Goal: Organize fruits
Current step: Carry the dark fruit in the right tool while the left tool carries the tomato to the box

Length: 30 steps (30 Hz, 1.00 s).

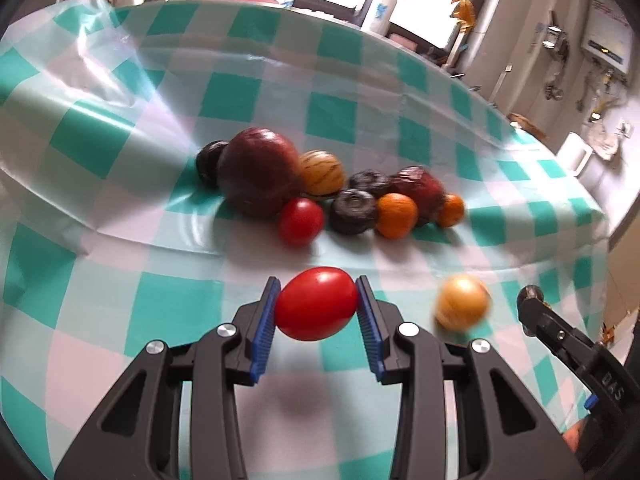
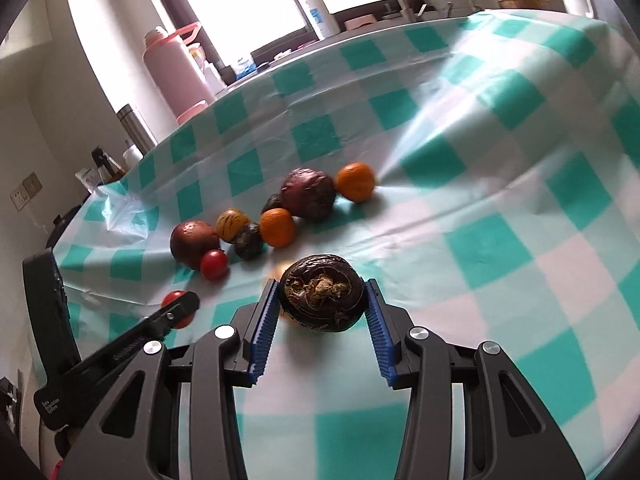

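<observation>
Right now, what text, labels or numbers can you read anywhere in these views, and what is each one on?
"DAS": on the right gripper body, partly cut off.
Small white print on the left gripper body: too blurred to read surely.
White bottle blue label: too small to read.
Wall unit markings: blurred, unreadable.
Nothing printed on the fruit or the checked tablecloth.

The left gripper [image 1: 316, 308] pointed downward over the table, its blue pads [image 1: 264, 328] clamped on a red tomato [image 1: 316, 309]. The right gripper [image 2: 322, 300], angled likewise, pinched a dark wrinkled fruit [image 2: 322, 298] between its pads.
</observation>
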Available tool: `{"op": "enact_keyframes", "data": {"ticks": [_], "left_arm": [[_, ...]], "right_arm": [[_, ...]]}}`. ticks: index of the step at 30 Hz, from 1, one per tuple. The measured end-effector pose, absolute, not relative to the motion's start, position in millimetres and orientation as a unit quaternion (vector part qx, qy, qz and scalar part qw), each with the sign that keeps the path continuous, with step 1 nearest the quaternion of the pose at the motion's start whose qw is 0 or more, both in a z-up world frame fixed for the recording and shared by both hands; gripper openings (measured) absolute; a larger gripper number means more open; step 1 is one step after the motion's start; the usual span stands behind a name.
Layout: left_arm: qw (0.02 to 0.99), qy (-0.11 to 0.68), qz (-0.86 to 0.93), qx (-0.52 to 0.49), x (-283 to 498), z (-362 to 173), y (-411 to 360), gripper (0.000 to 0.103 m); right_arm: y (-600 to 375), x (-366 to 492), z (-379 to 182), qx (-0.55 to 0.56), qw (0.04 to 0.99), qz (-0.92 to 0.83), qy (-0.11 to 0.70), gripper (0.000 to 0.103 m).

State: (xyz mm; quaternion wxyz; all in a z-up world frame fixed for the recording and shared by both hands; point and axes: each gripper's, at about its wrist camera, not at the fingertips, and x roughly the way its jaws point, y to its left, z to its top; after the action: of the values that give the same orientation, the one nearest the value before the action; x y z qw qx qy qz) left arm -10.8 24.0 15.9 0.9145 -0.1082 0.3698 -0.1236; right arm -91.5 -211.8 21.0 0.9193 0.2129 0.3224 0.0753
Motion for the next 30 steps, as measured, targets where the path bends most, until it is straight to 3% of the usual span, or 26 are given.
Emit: {"op": "enact_keyframes", "data": {"ticks": [7,30], "left_arm": [[0.923,0.33,-0.174,-0.09,-37.1,28.9,9.8,0.038],[0.9,0.357,-0.246,0.041,-118.3,23.6,-94.1,0.038]], "right_arm": [[-233.5,-116.7,10.3,0.225,0.914,0.079,0.327,0.043],[-303.4,-201.0,4.5,0.242,0.919,0.08,0.301,0.043]]}}
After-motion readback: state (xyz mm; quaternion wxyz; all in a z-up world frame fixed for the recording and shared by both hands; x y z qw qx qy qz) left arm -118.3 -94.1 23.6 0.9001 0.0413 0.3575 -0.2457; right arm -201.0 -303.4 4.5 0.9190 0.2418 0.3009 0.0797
